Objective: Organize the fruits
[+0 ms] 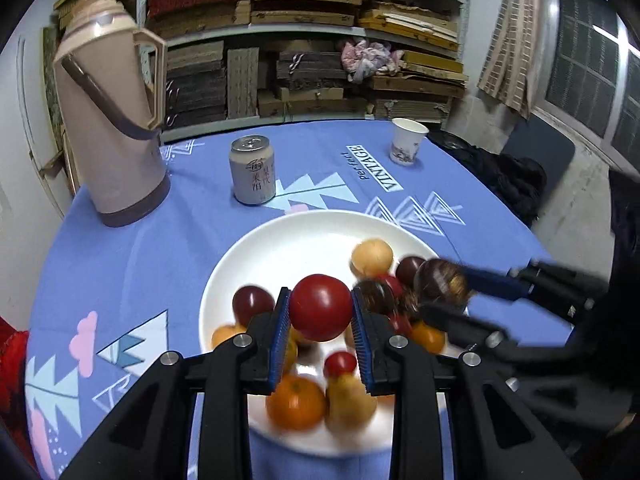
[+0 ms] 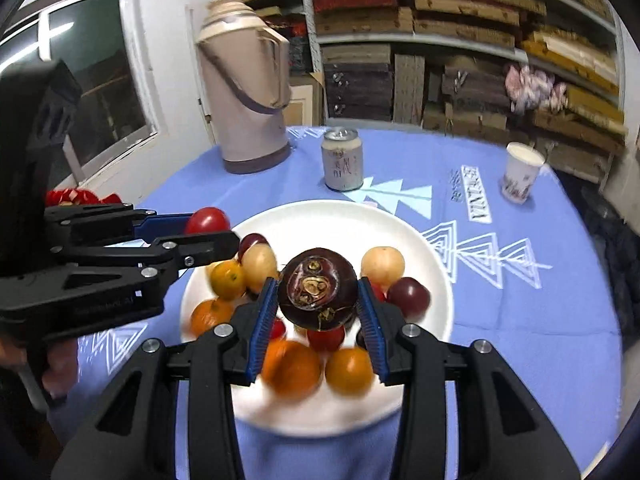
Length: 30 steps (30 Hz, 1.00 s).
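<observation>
- A red fruit [image 1: 320, 307] is held between the pads of the left gripper [image 1: 320, 312], lifted above the plate [image 1: 304, 240]; it sits squarely between the two pads, near their tips
- A dark brown fruit [image 2: 317, 288] is clamped in the right gripper [image 2: 318, 300], likewise raised over the plate, with its scarred end turned toward the right wrist camera
- Both held fruits are nearly round, so no long axis can be made out; only the dark fruit's scarred end gives it a facing
- Below the two grippers, the loose fruits are heaped on the near half of the plate: an orange [image 1: 295, 402], a small red one [image 1: 340, 363], dark plums and pale yellow ones
- The far half of the plate is seen bare, straight ahead of both grippers, and is judged the likeliest room for setting fruits apart
- The left gripper hangs over the plate's left side and the right over its centre-right, the two close beside each other; a crossing of paths is judged the main risk
- Beyond the plate a can [image 1: 253, 171] stands on the blue cloth [image 1: 120, 264], well apart from the fruits
- Farther back, a flask [image 1: 110, 120] is seen at the left and a paper cup [image 1: 406, 141] at the right
</observation>
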Tool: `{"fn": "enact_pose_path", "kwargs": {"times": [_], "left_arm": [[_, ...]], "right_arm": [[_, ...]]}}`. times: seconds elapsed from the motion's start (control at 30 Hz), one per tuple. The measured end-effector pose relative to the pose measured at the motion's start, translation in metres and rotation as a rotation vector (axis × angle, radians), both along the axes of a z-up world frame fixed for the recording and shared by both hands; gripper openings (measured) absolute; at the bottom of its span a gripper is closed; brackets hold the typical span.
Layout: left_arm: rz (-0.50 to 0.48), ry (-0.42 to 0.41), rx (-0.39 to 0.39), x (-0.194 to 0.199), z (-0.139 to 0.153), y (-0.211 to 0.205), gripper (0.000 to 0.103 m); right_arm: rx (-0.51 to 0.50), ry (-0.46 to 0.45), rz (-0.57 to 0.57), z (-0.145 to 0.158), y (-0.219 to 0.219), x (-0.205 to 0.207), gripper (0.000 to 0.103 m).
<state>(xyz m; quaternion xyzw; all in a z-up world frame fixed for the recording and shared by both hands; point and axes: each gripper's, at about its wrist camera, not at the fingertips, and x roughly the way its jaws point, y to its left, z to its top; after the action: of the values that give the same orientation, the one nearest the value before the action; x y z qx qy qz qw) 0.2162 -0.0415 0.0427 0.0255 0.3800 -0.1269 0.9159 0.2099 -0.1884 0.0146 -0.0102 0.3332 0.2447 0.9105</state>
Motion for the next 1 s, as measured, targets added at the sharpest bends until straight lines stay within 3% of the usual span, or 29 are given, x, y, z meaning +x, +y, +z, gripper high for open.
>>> {"fn": "enact_pose_path", "kwargs": {"times": [0.3, 0.37, 0.4, 0.43, 0.5, 0.83, 1.0], "left_arm": [[0.012, 0.046, 0.002, 0.040, -0.025, -0.010, 0.029], [0.015, 0.031, 0.006, 0.041, -0.028, -0.012, 0.032], [0.028, 0.021, 0.024, 0.041, -0.029, -0.013, 0.044], [0.059, -0.004, 0.056, 0.038, -0.029, -0.014, 0.064], [0.085, -0.051, 0.075, 0.033, -0.027, -0.013, 0.082], [0.157, -0.114, 0.057, -0.011, -0.015, 0.010, 0.088], [0.173, -0.101, 0.065, -0.031, -0.015, 0.017, 0.089]], "right_arm": [[-0.021, 0.007, -0.023, -0.026, 0.014, 0.034, 0.040], [-0.023, -0.006, -0.009, -0.029, 0.016, 0.038, 0.049], [-0.035, -0.028, -0.020, -0.030, 0.015, 0.037, 0.053], [-0.043, -0.040, -0.029, -0.031, 0.014, 0.036, 0.057], [-0.008, -0.040, -0.016, -0.031, 0.008, 0.034, 0.062], [0.028, -0.092, -0.022, -0.026, -0.005, 0.003, 0.084], [0.080, -0.095, -0.037, -0.024, -0.018, -0.018, 0.091]]}}
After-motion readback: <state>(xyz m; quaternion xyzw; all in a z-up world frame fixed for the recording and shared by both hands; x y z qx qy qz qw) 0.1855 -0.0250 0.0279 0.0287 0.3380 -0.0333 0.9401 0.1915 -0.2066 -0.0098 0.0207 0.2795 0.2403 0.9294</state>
